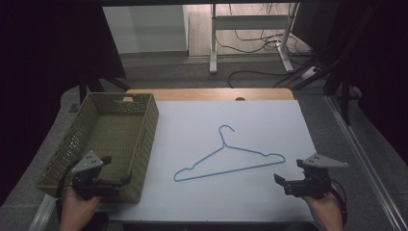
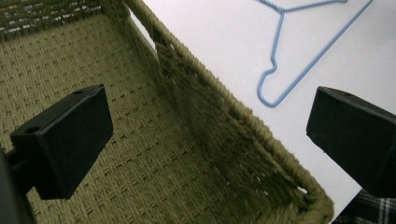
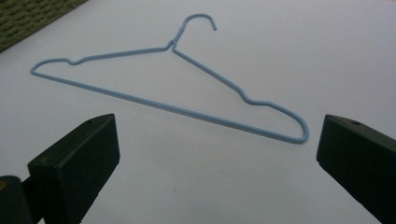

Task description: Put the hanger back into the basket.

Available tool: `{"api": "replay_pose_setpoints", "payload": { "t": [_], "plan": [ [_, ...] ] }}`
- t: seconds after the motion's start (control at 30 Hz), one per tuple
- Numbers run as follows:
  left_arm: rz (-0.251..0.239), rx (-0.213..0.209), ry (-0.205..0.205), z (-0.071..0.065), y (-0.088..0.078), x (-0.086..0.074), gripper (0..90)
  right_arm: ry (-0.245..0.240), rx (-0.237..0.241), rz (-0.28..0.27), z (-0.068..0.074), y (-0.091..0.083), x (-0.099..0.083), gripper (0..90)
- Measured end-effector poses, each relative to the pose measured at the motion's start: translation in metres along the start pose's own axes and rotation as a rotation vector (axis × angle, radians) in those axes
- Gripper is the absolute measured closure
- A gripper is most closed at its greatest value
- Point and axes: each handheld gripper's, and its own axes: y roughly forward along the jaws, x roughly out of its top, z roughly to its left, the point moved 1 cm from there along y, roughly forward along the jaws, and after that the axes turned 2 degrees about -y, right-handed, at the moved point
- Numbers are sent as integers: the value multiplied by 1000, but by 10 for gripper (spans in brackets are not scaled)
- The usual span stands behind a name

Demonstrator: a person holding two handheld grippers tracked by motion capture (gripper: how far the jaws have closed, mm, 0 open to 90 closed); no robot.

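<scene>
A light blue wire hanger [image 1: 228, 161] lies flat on the white table top [image 1: 240, 120], hook pointing away from me. It also shows in the right gripper view [image 3: 187, 84] and the left gripper view [image 2: 289, 70]. My left gripper [image 1: 118, 180] hovers over the near corner of the olive woven basket [image 1: 113, 139], jaws wide apart with nothing between them [image 2: 210, 144]. At the table's near right, my right gripper [image 1: 279, 180] is open and empty, its jaws facing the hanger's right end [image 3: 219, 163].
The basket [image 2: 140, 140] stands at the table's left and is empty inside. A wooden strip [image 1: 211, 94] borders the far edge. Beyond it a white desk frame [image 1: 250, 29] and cables [image 1: 260, 43] lie on the floor.
</scene>
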Motion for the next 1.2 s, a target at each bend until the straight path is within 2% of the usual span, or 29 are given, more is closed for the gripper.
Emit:
{"api": "replay_pose_setpoints", "payload": {
  "t": [0.2, 0.6, 0.8, 0.97, 1.03, 1.1, 1.2],
  "plan": [
    [-1, -5, -4, 1, 1, -1, 11, 3, 4, -13, 1, -1, 2, 0],
    [-2, -17, -14, 2, 1, -1, 16, 15, 1, 10, 1, 1, 1, 0],
    [-24, -54, -17, 0, -1, 1, 23, -1, -5, 17, 4, 2, 2, 0],
    [-36, -81, -1, -5, -1, 5, 8, -5, -7, 11, 5, 2, 4, 0],
    [-48, -84, 21, -9, 0, 8, 4, -4, 5, 9, 6, 2, 7, 0],
    [-54, -105, 39, -14, 1, 11, 0, -9, 10, 8, 7, 2, 9, 0],
    [-61, -115, 41, -15, 1, 14, 0, -16, 15, 8, 8, 2, 12, 0]
  ]
}}
